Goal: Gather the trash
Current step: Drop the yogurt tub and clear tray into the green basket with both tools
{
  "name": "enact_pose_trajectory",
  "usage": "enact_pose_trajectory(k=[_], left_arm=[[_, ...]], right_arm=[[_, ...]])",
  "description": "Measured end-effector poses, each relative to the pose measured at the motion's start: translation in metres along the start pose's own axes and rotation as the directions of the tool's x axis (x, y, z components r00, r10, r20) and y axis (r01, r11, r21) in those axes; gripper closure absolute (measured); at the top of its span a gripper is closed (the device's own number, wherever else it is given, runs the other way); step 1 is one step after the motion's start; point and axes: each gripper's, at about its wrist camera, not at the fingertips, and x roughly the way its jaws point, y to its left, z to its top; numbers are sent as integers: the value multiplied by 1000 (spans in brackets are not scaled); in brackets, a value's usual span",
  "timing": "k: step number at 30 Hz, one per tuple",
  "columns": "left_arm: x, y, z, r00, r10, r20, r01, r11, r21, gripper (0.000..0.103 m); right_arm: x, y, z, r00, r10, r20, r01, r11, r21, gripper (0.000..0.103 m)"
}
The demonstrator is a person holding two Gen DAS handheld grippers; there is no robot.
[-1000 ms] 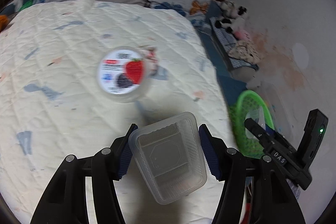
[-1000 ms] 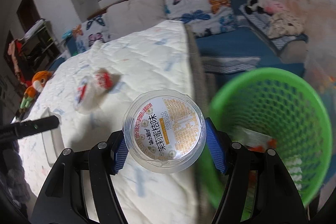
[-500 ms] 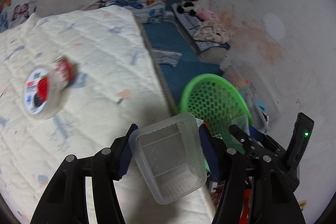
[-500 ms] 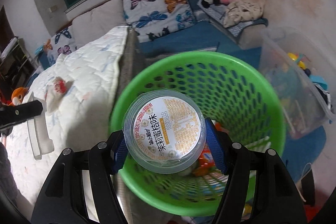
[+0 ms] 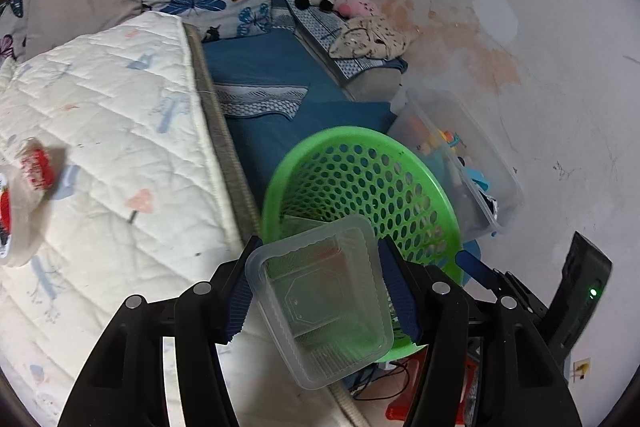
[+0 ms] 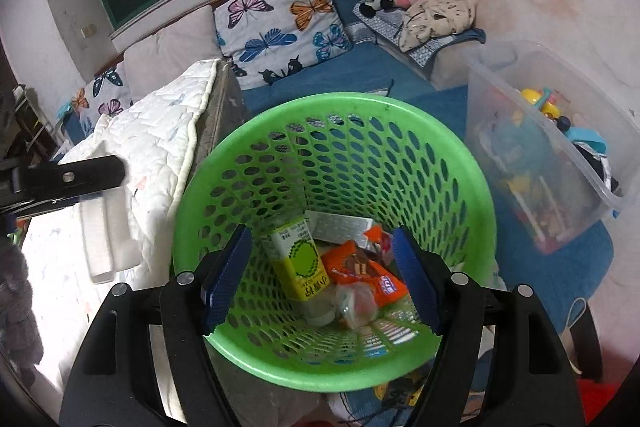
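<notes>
Green basket [image 6: 332, 115] holds one carton [image 6: 298, 259]; left tongs [image 5: 320, 299] clamp one tray [image 5: 324, 311].

The strawberry-labelled tub [image 5: 16, 203] on the bed is blurred and edge-cropped.

Your left gripper [image 5: 318, 301] is clamped on a clear plastic tray [image 5: 324, 307], angled downward. Your right gripper [image 6: 320, 277], also tilted down, has just been opening; nothing sits between its pads.
</notes>
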Motion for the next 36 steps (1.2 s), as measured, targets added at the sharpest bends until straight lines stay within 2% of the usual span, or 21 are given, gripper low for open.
enact_pose_trajectory(k=[9,21,26,36], left_arm=[[31,-24,-2,999,-8,-44,10,999,43,46],[51,-35,-5,998,-14,-69,18,998,55,44],[52,-34,-5,998,-19,-68,22,999,50,37],[29,-14,-12,999,-9,-41,12,998,56,37]], right_arm=[[-11,-14,-10,1000,10,9,-10,999,35,30],[-19,-21,-16,1000,5,14,-5,998,62,30],[-20,-21,-17,1000,-1,15,0,998,66,30],[-22,-12,-19,1000,16,15,-17,999,50,30]])
